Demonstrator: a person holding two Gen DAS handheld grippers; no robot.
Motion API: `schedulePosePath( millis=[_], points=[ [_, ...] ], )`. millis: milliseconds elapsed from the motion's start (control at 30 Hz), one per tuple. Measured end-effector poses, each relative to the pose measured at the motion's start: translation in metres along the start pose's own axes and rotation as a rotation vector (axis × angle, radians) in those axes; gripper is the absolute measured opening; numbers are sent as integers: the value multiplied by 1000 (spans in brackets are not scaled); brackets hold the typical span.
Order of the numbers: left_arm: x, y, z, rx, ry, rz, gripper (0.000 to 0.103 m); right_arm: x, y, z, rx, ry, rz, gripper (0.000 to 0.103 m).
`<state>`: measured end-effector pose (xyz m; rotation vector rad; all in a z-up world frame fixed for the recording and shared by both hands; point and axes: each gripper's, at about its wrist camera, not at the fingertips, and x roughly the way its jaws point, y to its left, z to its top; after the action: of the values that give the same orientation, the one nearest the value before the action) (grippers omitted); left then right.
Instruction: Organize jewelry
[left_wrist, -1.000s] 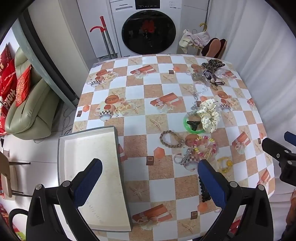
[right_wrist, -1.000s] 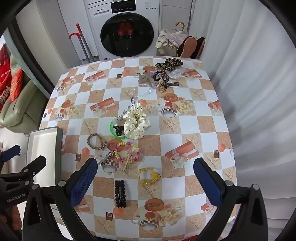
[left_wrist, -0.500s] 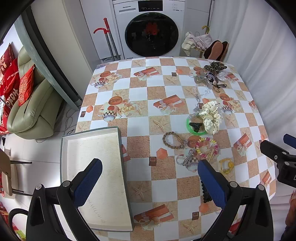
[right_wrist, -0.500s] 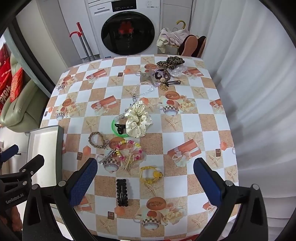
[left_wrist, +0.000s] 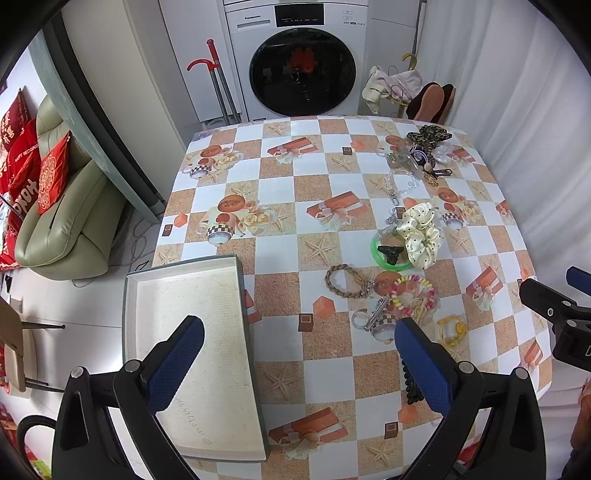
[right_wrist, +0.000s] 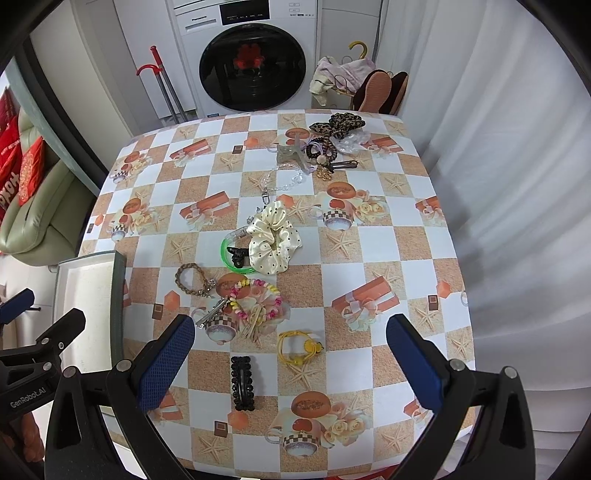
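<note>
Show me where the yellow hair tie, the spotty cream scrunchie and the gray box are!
yellow hair tie (right_wrist: 298, 347), right wrist view, on its looped yellow cord.
spotty cream scrunchie (right_wrist: 274, 238), right wrist view, on its ruffled fabric.
gray box (left_wrist: 192, 343), left wrist view, on its bare pale floor.

Your two wrist views look down from high over the table's (left_wrist: 332, 343) near edge toward the far washing machine (right_wrist: 255, 55), sharing the whole tabletop.
</note>
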<state>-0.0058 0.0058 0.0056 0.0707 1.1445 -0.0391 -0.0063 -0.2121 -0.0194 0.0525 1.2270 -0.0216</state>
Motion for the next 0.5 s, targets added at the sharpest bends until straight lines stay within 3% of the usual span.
schedulePosePath(
  millis=[500],
  points=[
    [-1,0,-1,2,-2,1,103,0,1,0,-2,0,1,103]
  ],
)
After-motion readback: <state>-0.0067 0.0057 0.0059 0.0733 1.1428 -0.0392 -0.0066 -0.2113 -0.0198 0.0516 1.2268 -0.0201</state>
